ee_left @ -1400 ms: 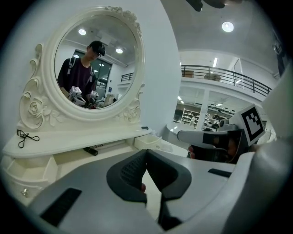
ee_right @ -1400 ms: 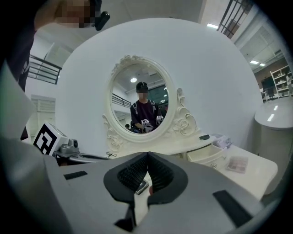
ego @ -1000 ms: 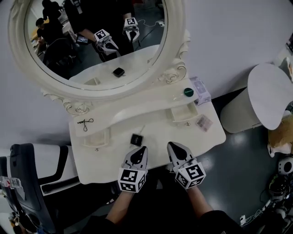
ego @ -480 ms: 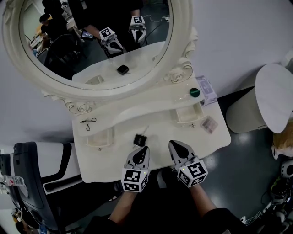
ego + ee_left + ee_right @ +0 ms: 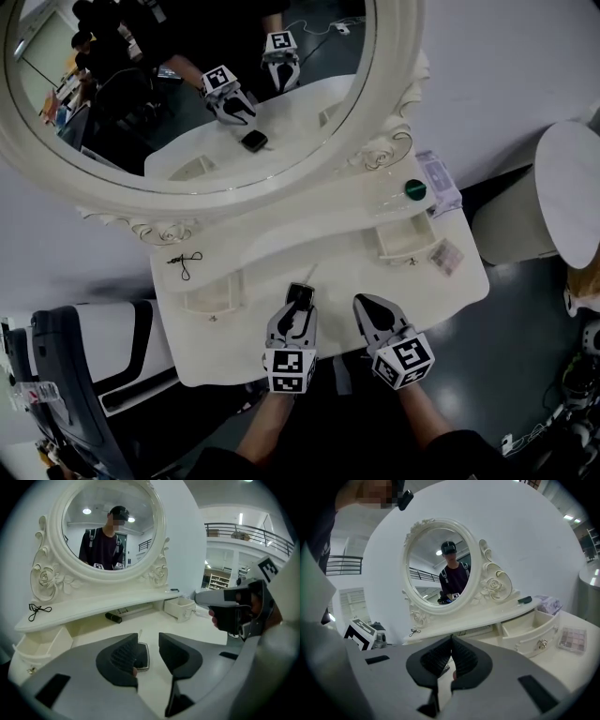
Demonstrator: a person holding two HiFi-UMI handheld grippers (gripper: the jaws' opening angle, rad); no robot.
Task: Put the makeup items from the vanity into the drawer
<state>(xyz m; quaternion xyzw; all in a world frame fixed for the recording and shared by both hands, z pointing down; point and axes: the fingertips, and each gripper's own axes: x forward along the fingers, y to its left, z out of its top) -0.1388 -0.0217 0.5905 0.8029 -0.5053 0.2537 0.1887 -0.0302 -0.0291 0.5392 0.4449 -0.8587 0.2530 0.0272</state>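
A small black compact [image 5: 300,294] with a silvery rim lies flat on the vanity top [image 5: 234,347]. My left gripper [image 5: 299,309] is right at it and its jaws are opening. In the left gripper view the compact [image 5: 142,654] lies on the table between the jaw tips, partly hidden by the left finger [image 5: 123,657], and no pad presses on it. My right gripper [image 5: 362,304] hovers beside it, shut and empty, as the right gripper view [image 5: 451,645] confirms. A black tube [image 5: 112,617] lies under the shelf. An eyeshadow palette [image 5: 446,255] and a green-capped item [image 5: 413,189] sit at the right.
Two small drawers stand open, the right one [image 5: 405,240] and the left one [image 5: 210,294]. A black looped item [image 5: 186,262] lies on the left shelf, and a wrapped pack [image 5: 438,176] on the right. A chair [image 5: 84,352] stands left, a white round stool [image 5: 565,187] right.
My left gripper has moved forward to the compact and its jaws have parted from shut. The right gripper has barely moved.
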